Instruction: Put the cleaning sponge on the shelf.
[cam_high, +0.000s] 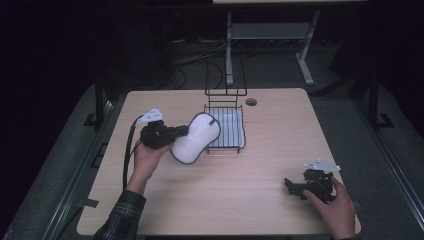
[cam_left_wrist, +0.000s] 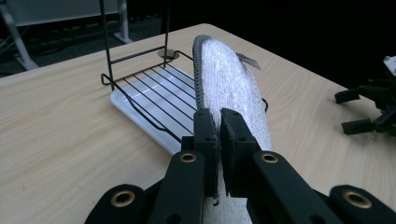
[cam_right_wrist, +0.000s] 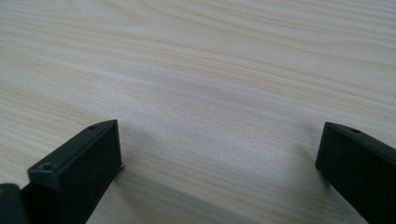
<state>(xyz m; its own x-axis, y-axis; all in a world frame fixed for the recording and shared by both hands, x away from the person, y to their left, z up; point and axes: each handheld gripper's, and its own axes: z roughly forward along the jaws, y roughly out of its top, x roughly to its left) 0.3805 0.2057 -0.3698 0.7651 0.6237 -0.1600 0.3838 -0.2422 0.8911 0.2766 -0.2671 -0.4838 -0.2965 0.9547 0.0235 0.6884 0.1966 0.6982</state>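
White, nubbly cloth edged in grey piping makes up the pad (cam_high: 196, 138), a peanut-shaped mitt or scrubbing pad with a small tag at its far end. It hangs in the air above the surface (cam_high: 240, 200), just left of the rack (cam_high: 226, 129), and its far lobe overlaps the rack's near-left corner in the high view. The left tongs (cam_left_wrist: 219, 140) hold it, their jaws pressed close on its near edge, so that it stands on edge and reaches away from them.

It looks light and soft. It keeps its shape when held by one end, so it seems to have some padding or body, but it would probably bend or flop if swung. The textured cloth should give the jaws good friction, and nothing about it looks fragile. A pinch on the piped rim, or across the narrow waist, would likely hold best; a grip at the far lobe alone could let it droop.

The rack is black wire with an upright back frame, and it sits on a white tray (cam_left_wrist: 140, 109) near the far middle of the pale wood surface.

The right tongs (cam_high: 306, 186) rest low at the near right, well apart from the pad, with their jaws spread wide and only bare wood between them.
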